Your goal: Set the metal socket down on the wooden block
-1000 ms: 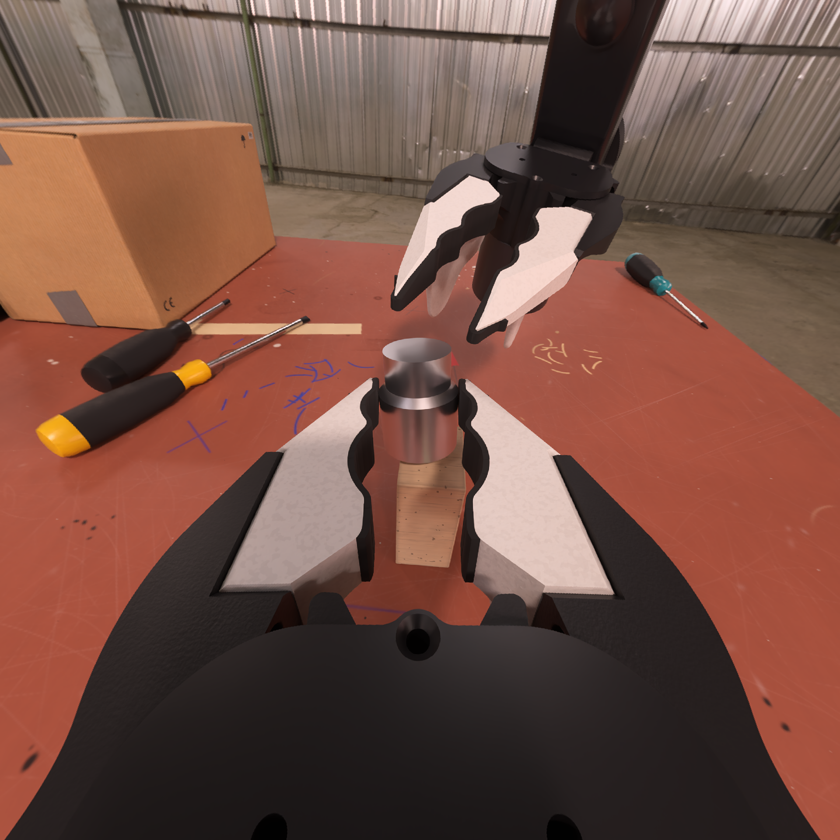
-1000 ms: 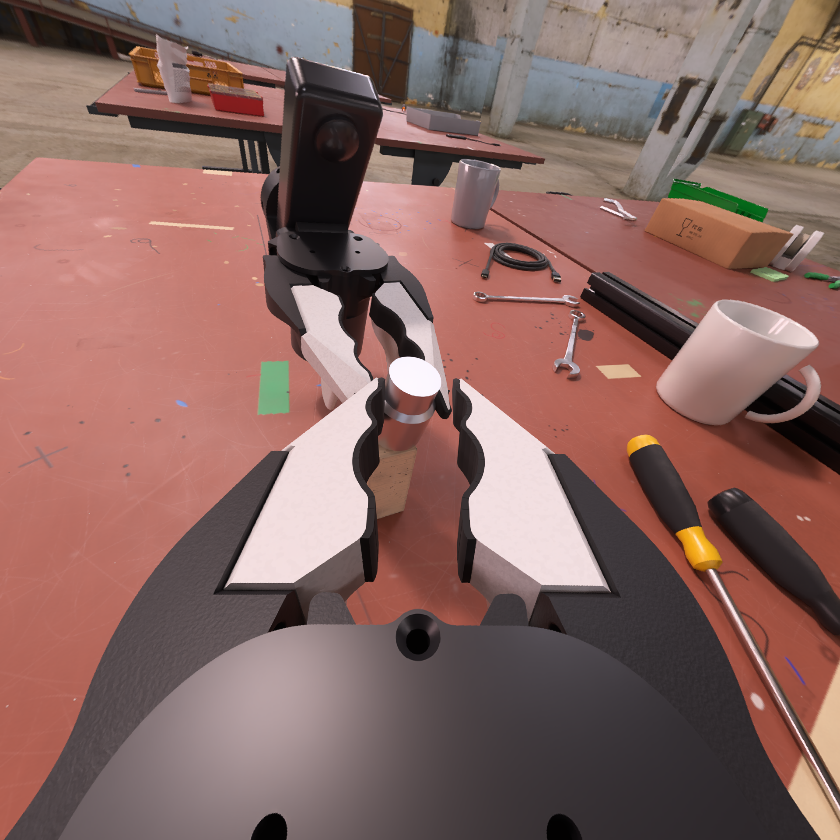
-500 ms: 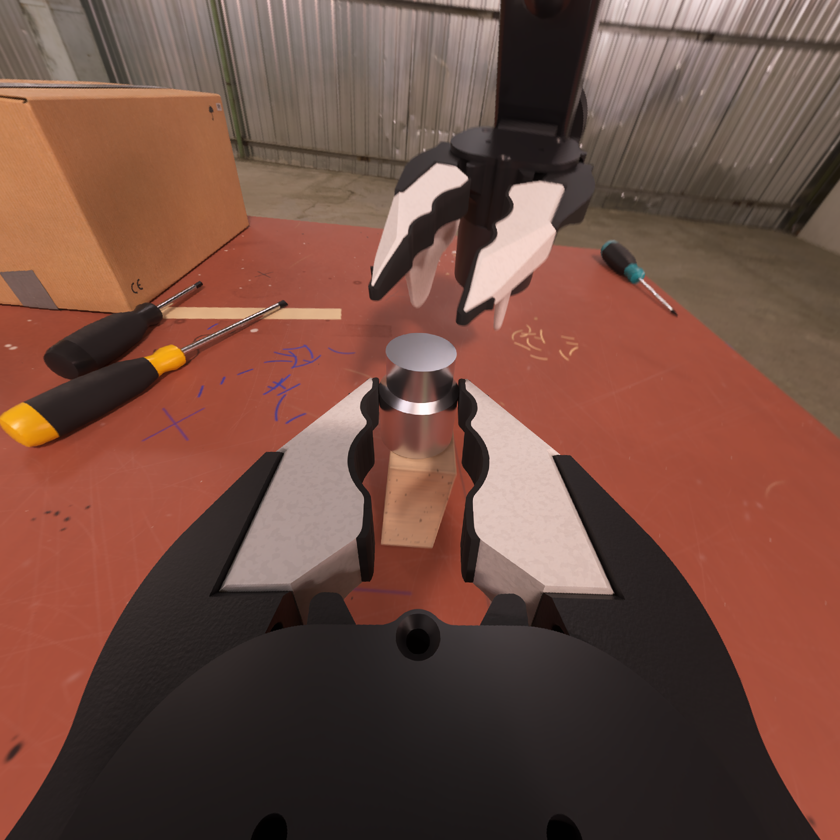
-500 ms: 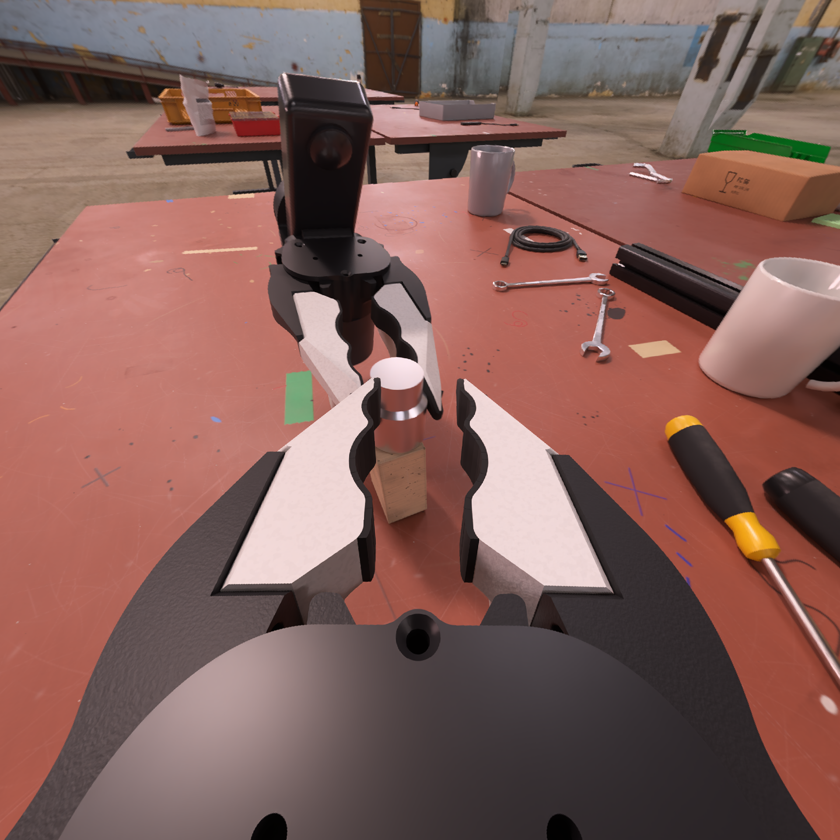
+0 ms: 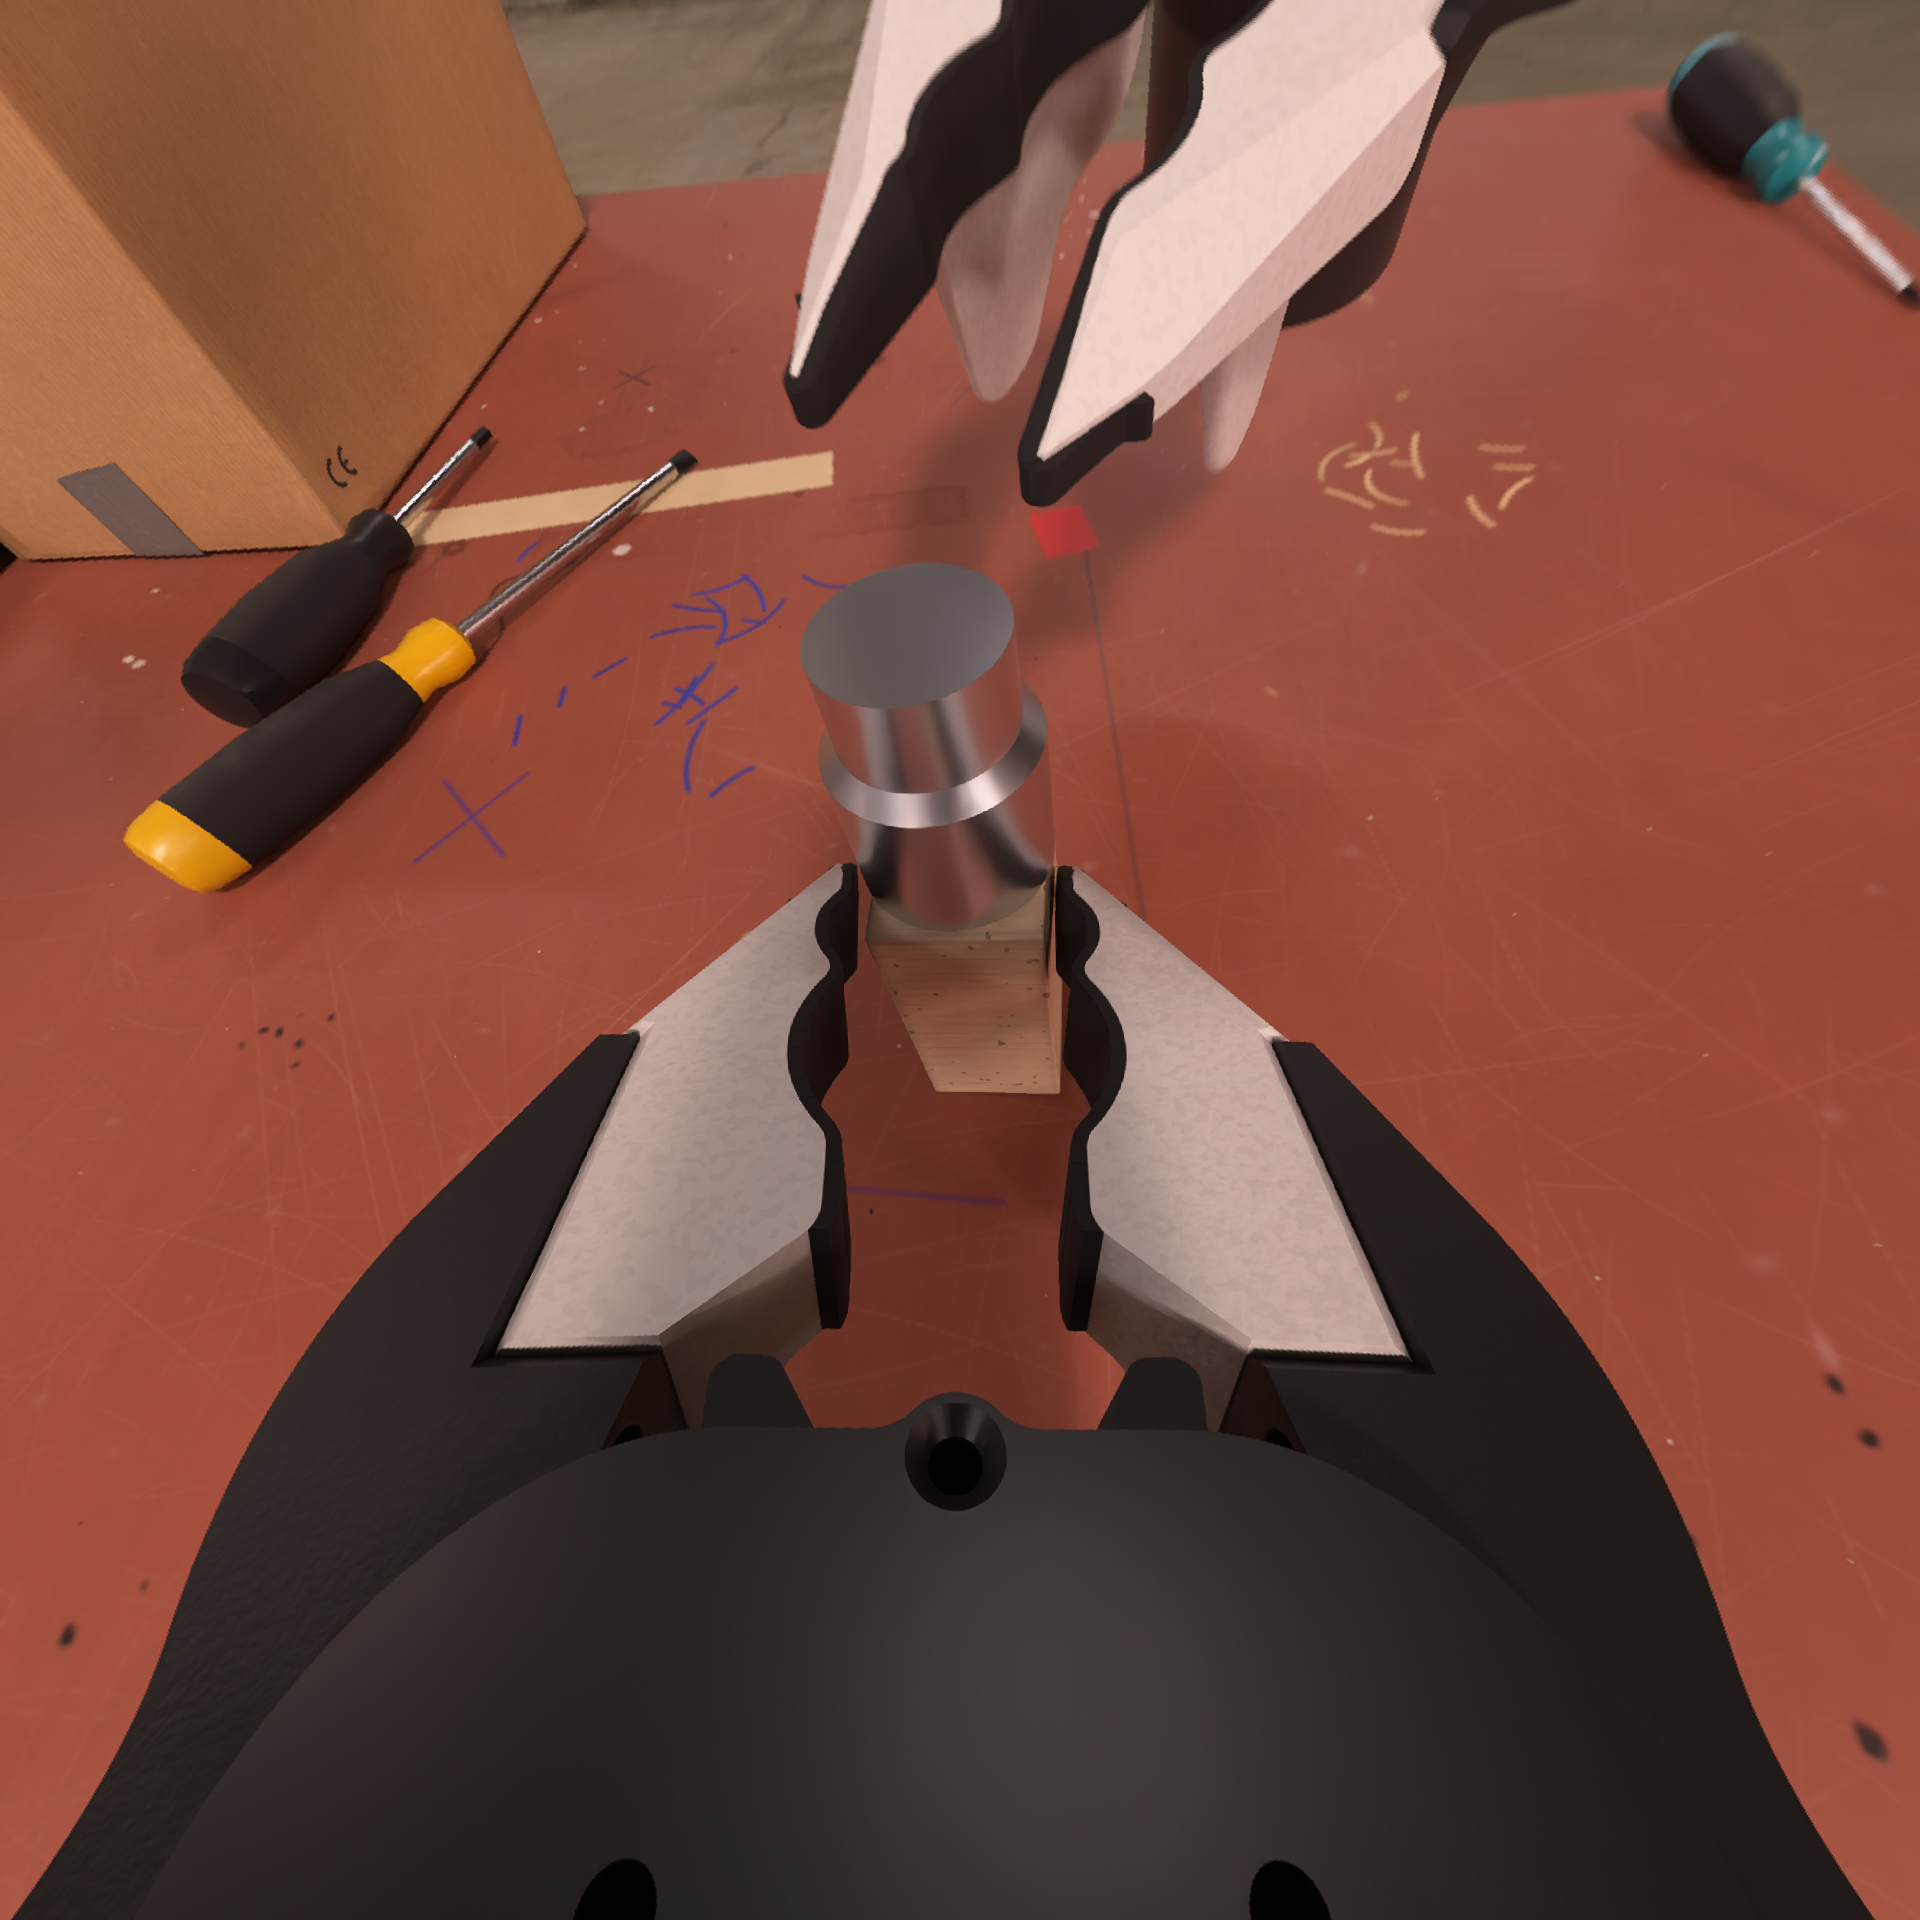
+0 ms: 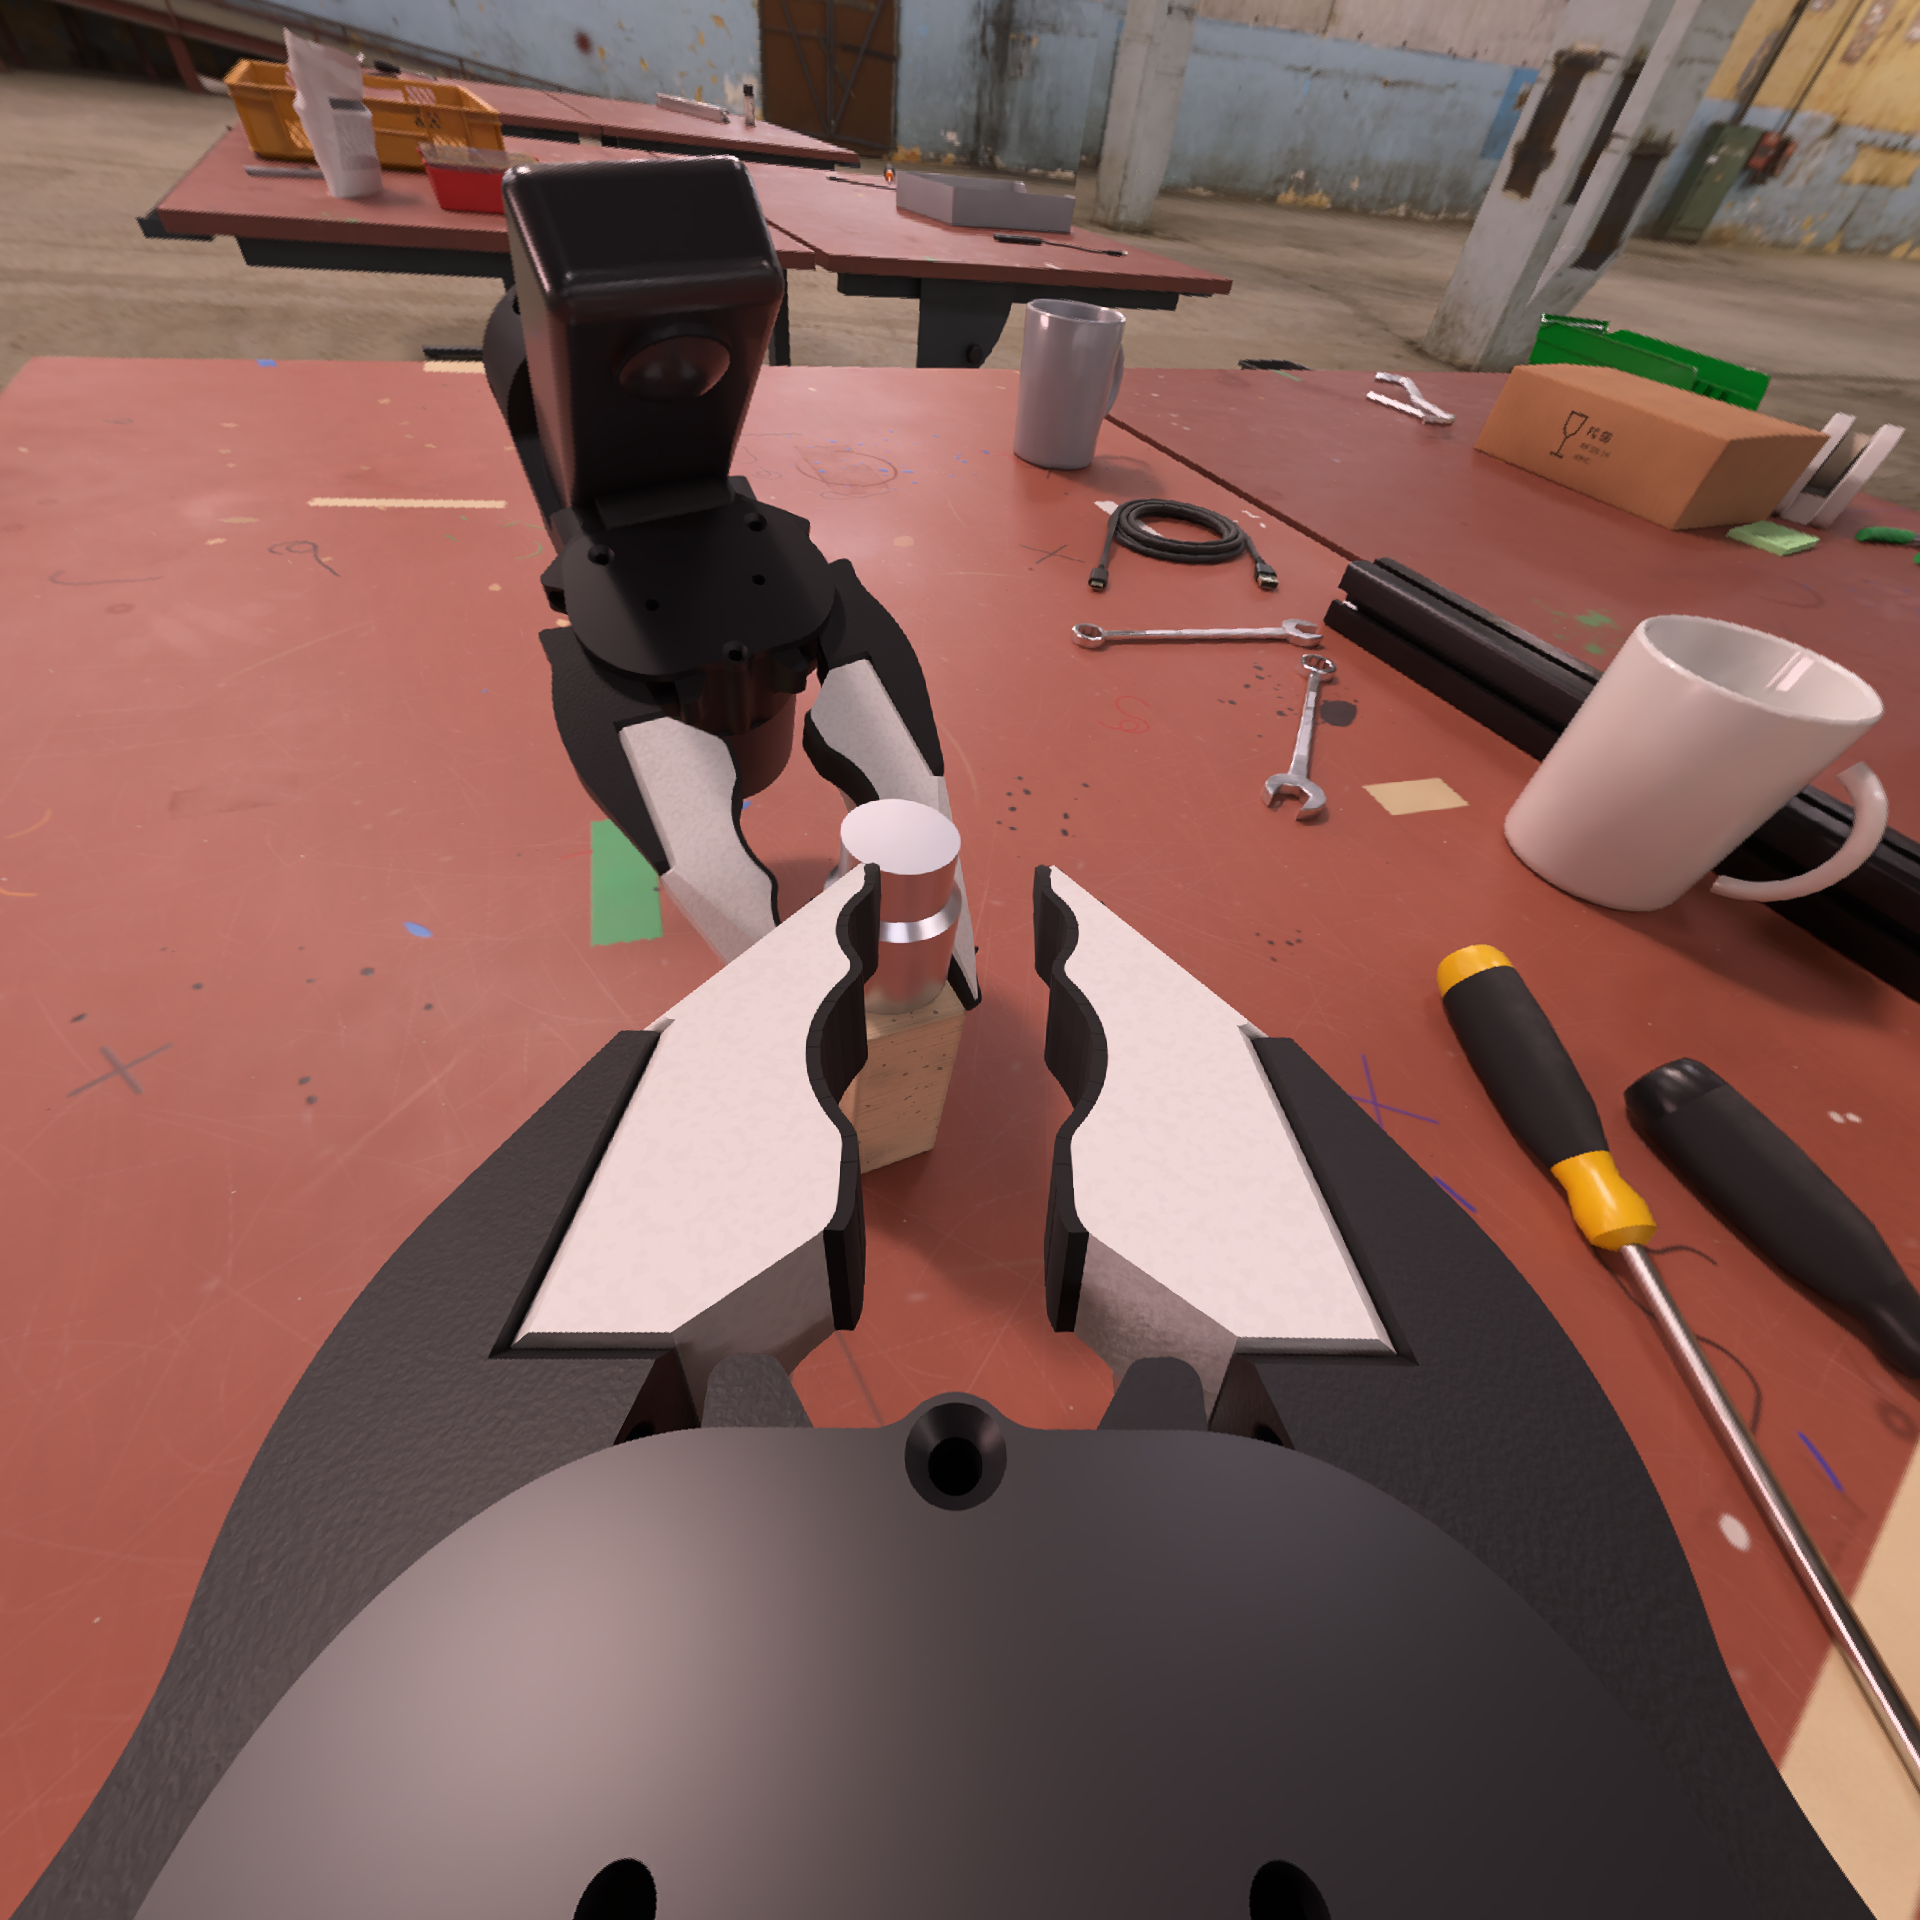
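Left gripper point(image 5: 954, 883) drawn back, jaws apart, metal socket point(image 5: 930, 748) upright on wooden block point(image 5: 971, 997); right gripper point(image 6: 951, 883) apart, screwdrivers point(image 5: 312, 727) nearby

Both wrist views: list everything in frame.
socket: 1, silver, on block
block: 1, wood, table centre
screwdrivers: 3, black, yellow-black, teal-black, on table
boxes: 2, cardboard, this table, next table
mugs: 2, white, grey, on table
wrenches: 2, silver, near rail
cable: 1, black, by grey mug
rail: 1, black, behind white mug
tape: 1, green, on table
crate: 1, orange, far table
table: 1, red, underneath
left gripper: tips flank socket base, grip unclear
right gripper: open, empty
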Controlling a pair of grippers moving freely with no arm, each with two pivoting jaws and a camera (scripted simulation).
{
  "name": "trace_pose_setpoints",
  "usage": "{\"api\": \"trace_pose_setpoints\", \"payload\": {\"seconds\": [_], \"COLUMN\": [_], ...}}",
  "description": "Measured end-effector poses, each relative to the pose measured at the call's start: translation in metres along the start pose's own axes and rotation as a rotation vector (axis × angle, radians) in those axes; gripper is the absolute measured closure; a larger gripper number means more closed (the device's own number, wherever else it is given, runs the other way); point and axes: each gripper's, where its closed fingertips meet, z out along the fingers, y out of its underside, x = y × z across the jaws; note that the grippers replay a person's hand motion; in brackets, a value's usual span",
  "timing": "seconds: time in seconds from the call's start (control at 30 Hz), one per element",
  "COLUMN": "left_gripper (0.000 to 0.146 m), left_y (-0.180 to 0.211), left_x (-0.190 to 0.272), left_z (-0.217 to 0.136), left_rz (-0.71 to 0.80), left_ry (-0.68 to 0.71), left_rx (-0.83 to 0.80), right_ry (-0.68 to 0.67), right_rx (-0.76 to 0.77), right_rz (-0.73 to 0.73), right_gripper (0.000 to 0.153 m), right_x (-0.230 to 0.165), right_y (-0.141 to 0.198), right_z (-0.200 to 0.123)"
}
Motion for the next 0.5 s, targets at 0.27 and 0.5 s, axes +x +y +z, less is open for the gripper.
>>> {"api": "trace_pose_setpoints", "payload": {"seconds": [0.27,0.5], "left_gripper": [0.100,0.101], "left_y": [0.013,0.013], "left_x": [-0.005,-0.006], "left_z": [0.017,0.018], "left_rz": [0.027,-0.017], "left_ry": [-0.093,-0.126], "left_rx": [-0.136,-0.145], "right_ry": [0.075,0.067], "right_rx": [0.005,0.041], "right_rz": [-0.061,-0.046], "right_gripper": [0.122,0.122], "right_x": [0.005,0.006], "right_y": [0.003,0.004], "right_z": [0.003,0.002]}}
